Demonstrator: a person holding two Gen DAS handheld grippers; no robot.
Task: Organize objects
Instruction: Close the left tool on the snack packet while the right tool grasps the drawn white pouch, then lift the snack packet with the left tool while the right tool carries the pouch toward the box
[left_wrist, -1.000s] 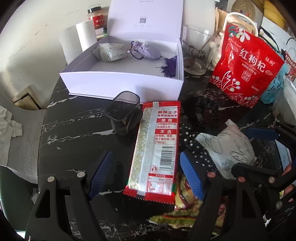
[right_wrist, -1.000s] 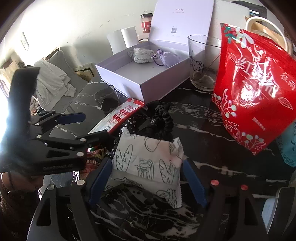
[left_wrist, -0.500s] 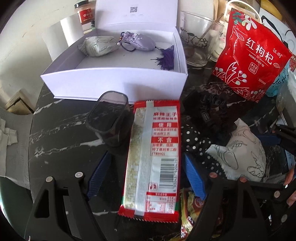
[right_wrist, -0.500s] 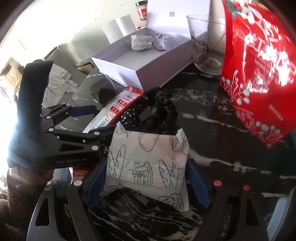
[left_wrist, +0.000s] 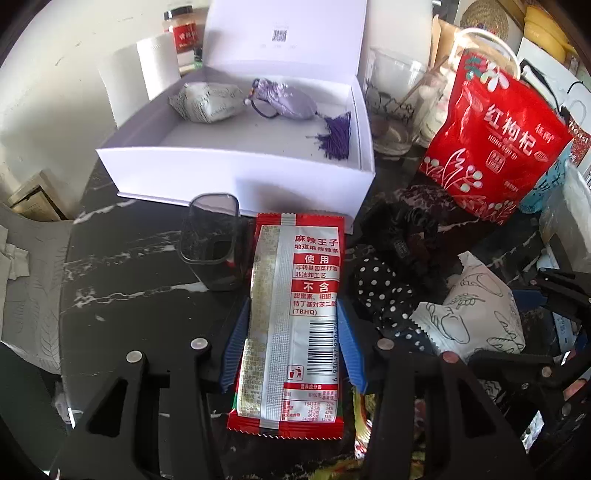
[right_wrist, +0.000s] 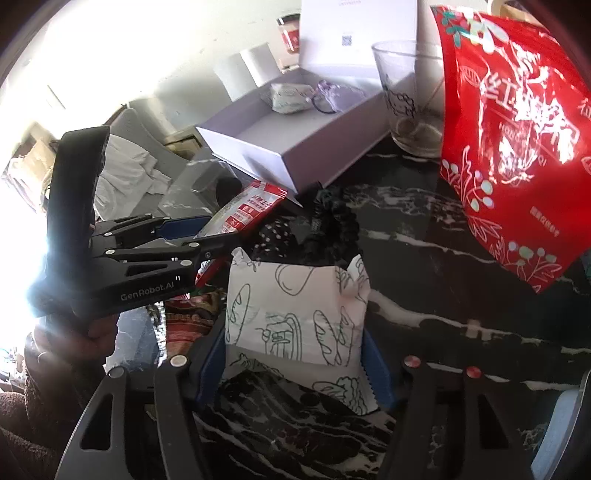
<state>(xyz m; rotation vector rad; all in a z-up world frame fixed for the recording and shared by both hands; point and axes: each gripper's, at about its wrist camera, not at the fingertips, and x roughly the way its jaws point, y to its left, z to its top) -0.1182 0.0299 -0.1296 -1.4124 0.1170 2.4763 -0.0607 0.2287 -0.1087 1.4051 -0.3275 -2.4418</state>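
Red and silver, the long plastic snack packet (left_wrist: 293, 317) is lying in the lower middle of the left view. The left tongs (left_wrist: 293, 332) were spread wide a moment ago; now they are closing in, and their blue pads (left_wrist: 236, 339) are pressing on both long edges of the packet. That means the packet is getting pinched and looks ready to be lifted.

In the lower middle of the right view, the right tongs (right_wrist: 295, 354) are closing too, squeezing the white paper pouch with bread drawings (right_wrist: 295, 317) between them. Before, they were standing wider around it.

The open white cardboard box (left_wrist: 240, 173), in the upper middle of the left view, is likely where both things are going. Two things are already lying inside it: one grey-green pouch (left_wrist: 207, 101) and one purple sachet with a tassel (left_wrist: 288, 103).

On the dark marble surface (left_wrist: 129, 266) there are also one smoky plastic cup (left_wrist: 212, 243), one big red bag (left_wrist: 495, 147) and one clear glass (right_wrist: 406, 99).
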